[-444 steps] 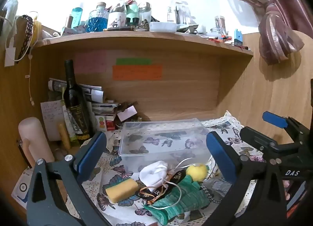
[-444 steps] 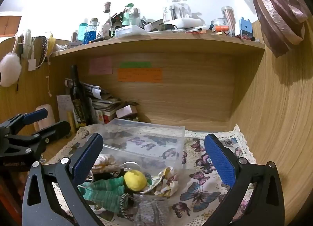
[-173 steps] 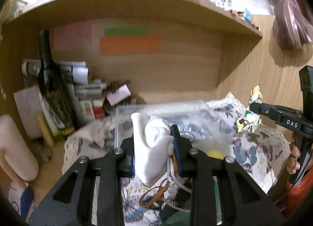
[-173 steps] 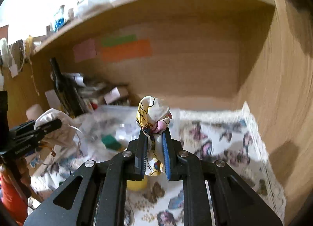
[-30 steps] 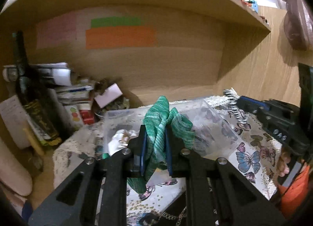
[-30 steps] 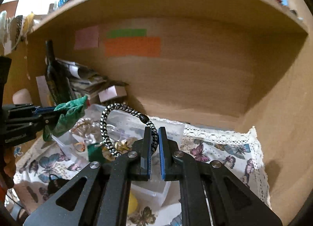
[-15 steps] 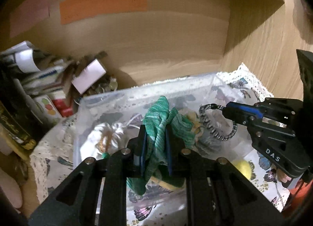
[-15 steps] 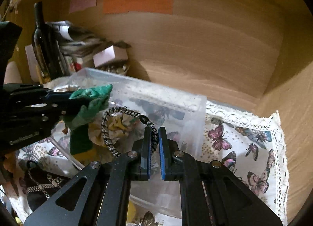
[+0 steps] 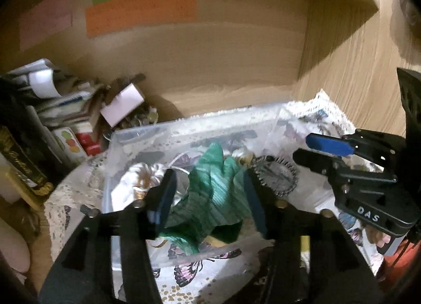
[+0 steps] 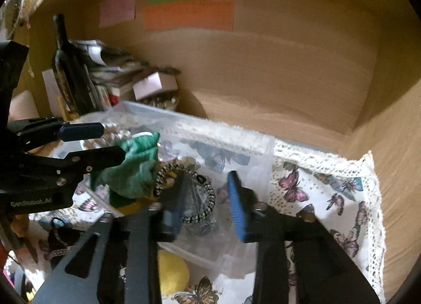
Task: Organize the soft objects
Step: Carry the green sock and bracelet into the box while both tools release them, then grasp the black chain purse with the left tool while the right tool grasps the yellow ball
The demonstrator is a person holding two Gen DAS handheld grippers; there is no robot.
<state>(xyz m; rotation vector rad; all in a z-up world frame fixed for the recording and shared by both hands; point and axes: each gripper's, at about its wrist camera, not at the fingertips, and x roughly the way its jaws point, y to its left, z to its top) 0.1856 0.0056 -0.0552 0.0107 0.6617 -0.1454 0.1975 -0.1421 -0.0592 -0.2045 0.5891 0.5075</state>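
Note:
A clear plastic bin (image 9: 147, 130) stands on the butterfly cloth. My left gripper (image 9: 209, 198) is open over it, with the green knit cloth (image 9: 210, 198) loose between its jaws, sinking into the bin. In the right wrist view the green cloth (image 10: 131, 170) hangs beside the left gripper. My right gripper (image 10: 208, 196) is open over the bin (image 10: 252, 143); the black-and-white braided band (image 10: 200, 198) lies just below its jaws. It also shows in the left wrist view (image 9: 276, 177). A white pouch (image 9: 139, 177) lies in the bin.
A yellow ball (image 10: 172, 275) lies on the butterfly cloth (image 10: 329, 193) in front of the bin. A dark bottle (image 10: 65, 67), papers and a small box (image 10: 154, 85) crowd the back left. Wooden walls close the back and right.
Both grippers have opened over the bin. The green cloth and the braided band, held half a second ago, are released into it.

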